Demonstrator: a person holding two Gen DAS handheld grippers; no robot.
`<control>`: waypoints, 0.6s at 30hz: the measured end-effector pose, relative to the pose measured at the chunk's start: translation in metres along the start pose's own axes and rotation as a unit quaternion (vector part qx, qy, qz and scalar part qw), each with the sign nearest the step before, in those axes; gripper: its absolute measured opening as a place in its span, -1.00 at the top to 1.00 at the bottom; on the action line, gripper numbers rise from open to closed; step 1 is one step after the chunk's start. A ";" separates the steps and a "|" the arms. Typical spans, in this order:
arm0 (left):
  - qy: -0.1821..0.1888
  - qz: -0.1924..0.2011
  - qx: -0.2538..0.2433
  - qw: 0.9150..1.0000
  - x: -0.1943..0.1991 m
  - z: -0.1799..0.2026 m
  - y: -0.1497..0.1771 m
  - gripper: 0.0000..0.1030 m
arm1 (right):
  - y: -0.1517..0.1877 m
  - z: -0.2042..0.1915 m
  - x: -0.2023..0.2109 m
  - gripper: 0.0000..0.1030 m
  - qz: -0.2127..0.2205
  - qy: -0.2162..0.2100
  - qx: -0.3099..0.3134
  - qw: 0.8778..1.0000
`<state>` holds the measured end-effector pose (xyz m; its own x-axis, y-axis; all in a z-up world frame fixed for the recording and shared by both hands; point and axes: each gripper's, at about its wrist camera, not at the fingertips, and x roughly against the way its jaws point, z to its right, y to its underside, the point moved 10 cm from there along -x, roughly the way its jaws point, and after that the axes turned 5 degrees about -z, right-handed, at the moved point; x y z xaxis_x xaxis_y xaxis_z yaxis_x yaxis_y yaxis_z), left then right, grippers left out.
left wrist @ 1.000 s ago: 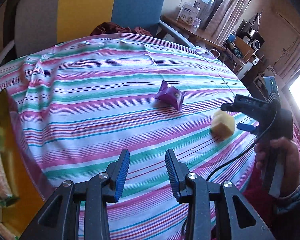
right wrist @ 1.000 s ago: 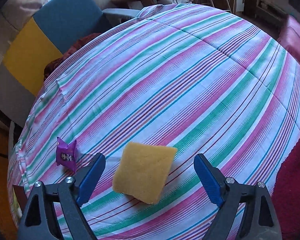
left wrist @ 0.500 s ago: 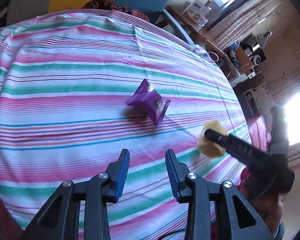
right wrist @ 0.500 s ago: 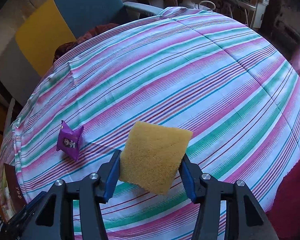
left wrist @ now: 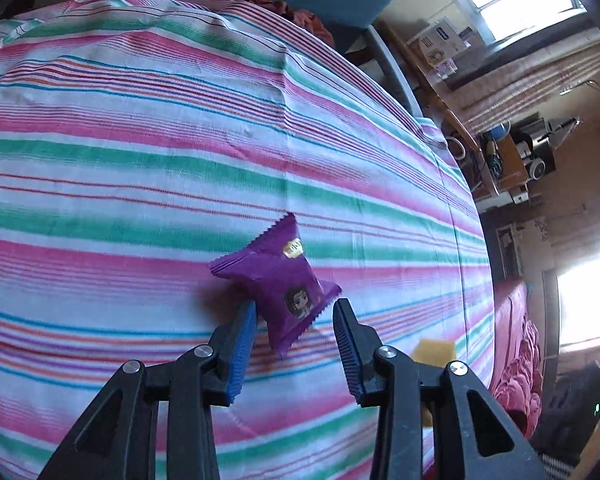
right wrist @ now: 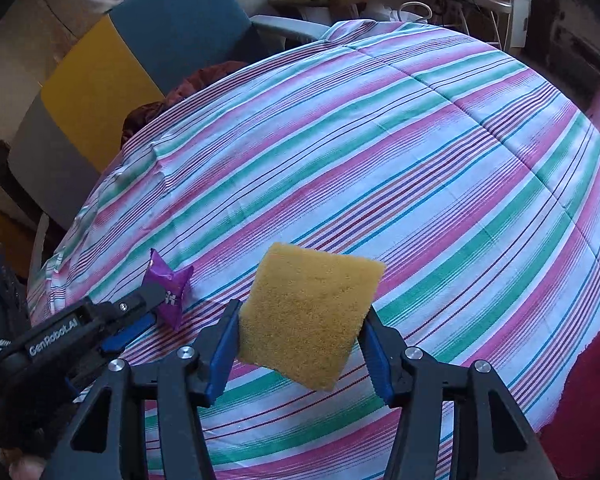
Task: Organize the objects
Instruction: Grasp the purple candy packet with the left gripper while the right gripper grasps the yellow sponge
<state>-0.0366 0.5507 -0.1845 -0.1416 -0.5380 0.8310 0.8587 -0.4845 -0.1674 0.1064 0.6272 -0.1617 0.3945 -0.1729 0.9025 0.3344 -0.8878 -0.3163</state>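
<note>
Right tongs clamp a yellow sponge above the striped table near its front edge, while left tongs, just widening, straddle the near corner of a purple snack packet lying farther in, pads not pressing it.

Both tongs share one build: black plastic arms with triangular cut-outs, silver round screw heads at the pivots, and blue ribbed pads lining the inner faces of the fingers. The left tongs appear from their own camera and again from the right wrist view, where white lettering reading "GenRobot.AI" runs along the black side of the body. The right tongs show two screws on each arm
</note>
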 end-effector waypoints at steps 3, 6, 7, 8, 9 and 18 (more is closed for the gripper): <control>-0.009 0.003 -0.001 1.000 -0.007 0.004 -0.008 0.22 | -0.001 -0.001 -0.001 -0.11 -0.001 -0.008 -0.003 1.000; -0.024 0.004 -0.014 1.000 -0.010 0.010 -0.012 0.22 | 0.001 -0.004 -0.002 -0.11 -0.005 -0.013 -0.001 1.000; -0.028 0.006 -0.021 0.999 -0.010 0.012 -0.013 0.21 | 0.002 -0.004 -0.002 -0.11 -0.006 -0.015 -0.001 1.000; -0.038 0.011 -0.035 0.999 -0.008 0.017 -0.015 0.18 | 0.002 -0.004 -0.003 -0.11 -0.006 -0.017 -0.002 1.000; -0.046 0.011 -0.046 0.998 -0.008 0.020 -0.016 0.15 | 0.002 -0.003 -0.003 -0.11 -0.006 -0.019 -0.004 1.000; -0.129 -0.020 -0.167 0.977 -0.037 0.028 -0.015 -0.01 | 0.000 0.000 -0.004 -0.12 -0.007 -0.021 -0.013 1.000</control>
<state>-0.0306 0.5971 -0.1974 -0.0056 -0.3427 0.9394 0.6405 -0.7227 -0.2598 0.1048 0.6284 -0.1657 0.4255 -0.1422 0.8937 0.3180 -0.9011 -0.2948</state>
